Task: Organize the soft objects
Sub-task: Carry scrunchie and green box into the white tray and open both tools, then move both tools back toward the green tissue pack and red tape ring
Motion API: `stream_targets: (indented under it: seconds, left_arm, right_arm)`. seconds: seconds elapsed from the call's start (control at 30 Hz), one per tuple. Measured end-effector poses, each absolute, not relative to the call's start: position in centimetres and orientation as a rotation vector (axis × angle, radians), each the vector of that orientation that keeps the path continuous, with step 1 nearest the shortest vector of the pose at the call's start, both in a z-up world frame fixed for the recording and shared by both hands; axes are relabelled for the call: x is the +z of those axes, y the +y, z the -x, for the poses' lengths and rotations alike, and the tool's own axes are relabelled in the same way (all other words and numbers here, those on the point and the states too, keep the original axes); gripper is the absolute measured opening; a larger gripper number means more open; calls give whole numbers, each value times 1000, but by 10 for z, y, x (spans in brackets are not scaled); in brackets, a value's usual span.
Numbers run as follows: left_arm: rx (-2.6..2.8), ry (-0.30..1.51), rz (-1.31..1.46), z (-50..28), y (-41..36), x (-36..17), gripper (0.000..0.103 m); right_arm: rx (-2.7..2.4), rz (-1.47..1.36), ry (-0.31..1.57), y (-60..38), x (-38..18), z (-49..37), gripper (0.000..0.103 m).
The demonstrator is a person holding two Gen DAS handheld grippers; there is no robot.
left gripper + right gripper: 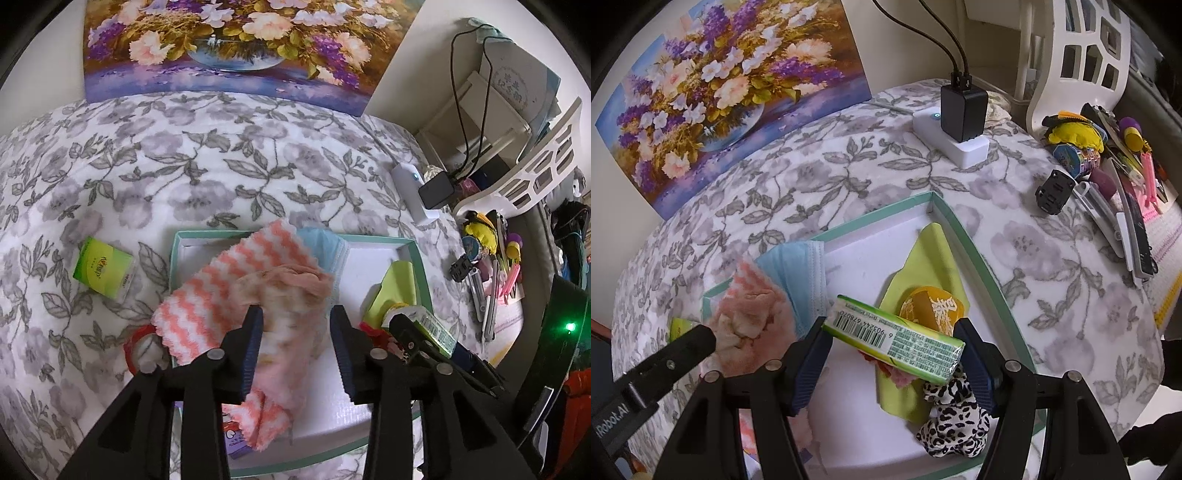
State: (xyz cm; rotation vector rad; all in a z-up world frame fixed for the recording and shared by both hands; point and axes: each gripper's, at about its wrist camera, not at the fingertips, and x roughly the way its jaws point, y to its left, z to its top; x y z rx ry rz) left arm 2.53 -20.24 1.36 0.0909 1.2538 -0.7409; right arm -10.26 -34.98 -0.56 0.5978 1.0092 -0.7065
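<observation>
At the bottom centre of the right wrist view, our right gripper [892,354] has its jaws pinching a green tissue pack [892,334] end to end, above the teal-rimmed tray [964,229]. Lower centre of the left view, our left gripper [295,336] has jaws spread, either side of the pink striped towel [229,288] lying half in the tray, not gripping it. We judge the pack could twist out of so narrow a hold, and the towel, overhanging the rim, may drag out onto the floral surface [184,155].
</observation>
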Motion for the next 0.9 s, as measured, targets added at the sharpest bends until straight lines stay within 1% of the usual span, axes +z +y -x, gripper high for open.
stream_targets:
  seconds: [0.07, 0.1, 0.13, 0.17, 0.23, 0.27, 0.3, 0.33, 0.37, 0.4, 0.43, 0.5, 0.73, 0.9]
  left_arm:
    - [-732, 1256, -80, -27, -199, 15, 44]
    - [-728, 1256, -76, -29, -198, 16, 48]
    - [-720, 1255, -72, -30, -196, 17, 53]
    - [-711, 1254, -70, -32, -194, 17, 56]
    - [-686, 1244, -69, -35, -191, 19, 65]
    - [-677, 1239, -69, -36, -189, 19, 67]
    - [-667, 1235, -68, -38, -187, 19, 72]
    - [-652, 1231, -68, -40, -185, 18, 79]
    - [-637, 1226, -70, -41, -184, 17, 83]
    - [-622, 1221, -74, -43, -182, 16, 89]
    - [-596, 1216, -88, -45, -180, 13, 94]
    - [-537, 1211, -125, -48, -176, 6, 99]
    - [-458, 1244, -117, -64, -160, -13, 99]
    - [-444, 1227, -120, -65, -157, -9, 99]
  right_arm:
    - [-703, -595, 1011, -349, -5, 102, 71]
    - [-701, -593, 1013, -349, -5, 102, 72]
    - [-699, -591, 1015, -348, -5, 102, 74]
    - [-692, -588, 1019, -348, -5, 101, 76]
    - [-682, -584, 1024, -346, -5, 100, 93]
    - [-681, -583, 1024, -346, -5, 99, 95]
    - [-681, -579, 1023, -346, -5, 99, 97]
    - [-683, -576, 1022, -346, -5, 99, 99]
    - [-684, -572, 1021, -346, -5, 99, 101]
    - [-682, -570, 1021, -346, -5, 98, 103]
    - [-681, -568, 1021, -345, -5, 98, 103]
    - [-684, -560, 1023, -345, -5, 98, 103]
    - [-688, -549, 1030, -343, -7, 95, 103]
    - [-687, -543, 1043, -342, -9, 92, 103]
